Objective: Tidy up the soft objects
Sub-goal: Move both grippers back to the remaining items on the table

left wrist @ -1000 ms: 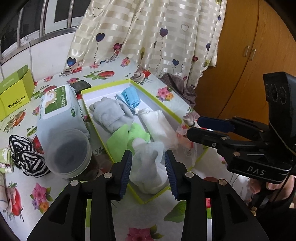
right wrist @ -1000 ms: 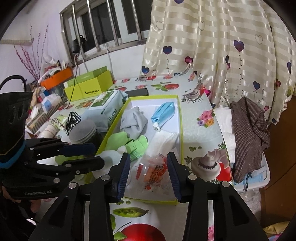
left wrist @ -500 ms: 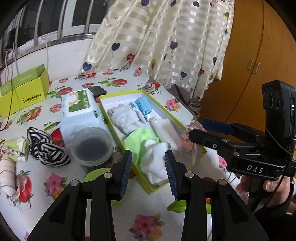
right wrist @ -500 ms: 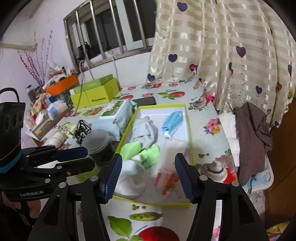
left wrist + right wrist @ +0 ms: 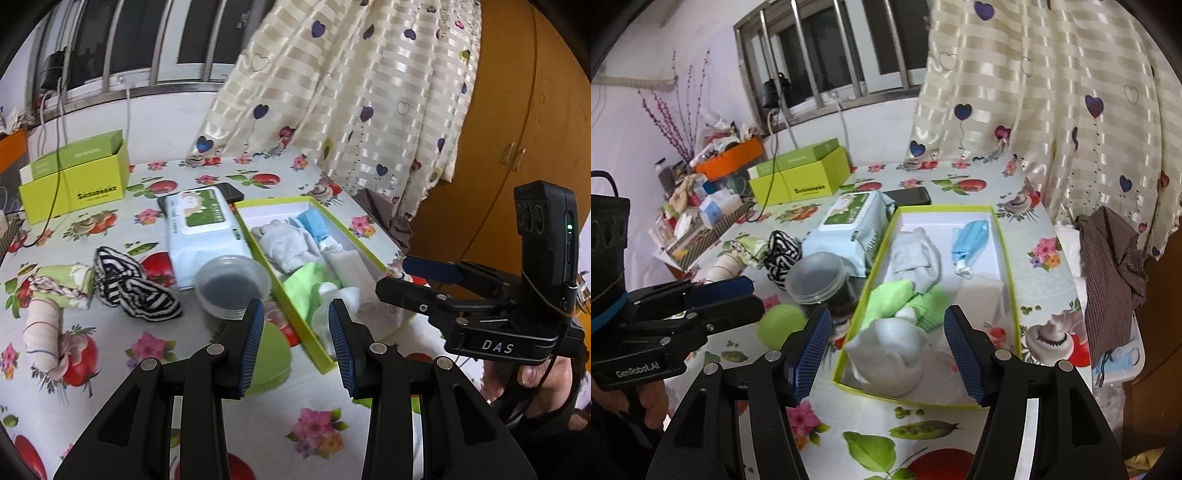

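A lime-edged box [image 5: 1007,251] on the floral table holds soft items: a white sock bundle [image 5: 890,350], green cloth [image 5: 905,299], a grey-white cloth [image 5: 916,254], a blue face mask [image 5: 971,236] and a white folded cloth [image 5: 980,295]. The box shows in the left wrist view [image 5: 317,356] too. Outside it lie a black-and-white striped cloth [image 5: 129,284], a green patterned cloth [image 5: 62,284] and a rolled beige sock [image 5: 42,332]. My left gripper [image 5: 295,347] is open and empty above the box's near corner. My right gripper [image 5: 886,350] is wide open and empty above the box's near end.
A wet-wipes pack [image 5: 201,236] and a lidded plastic jar [image 5: 232,286] stand left of the box, with a green ball [image 5: 781,326] by the jar. A black phone [image 5: 908,195] and a lime carton [image 5: 74,181] sit farther back. A curtain [image 5: 351,92] and wooden cupboard [image 5: 524,129] bound the right.
Both grippers have pulled back and up from the box. The right gripper's jaws have opened wider. The items stay in the box.
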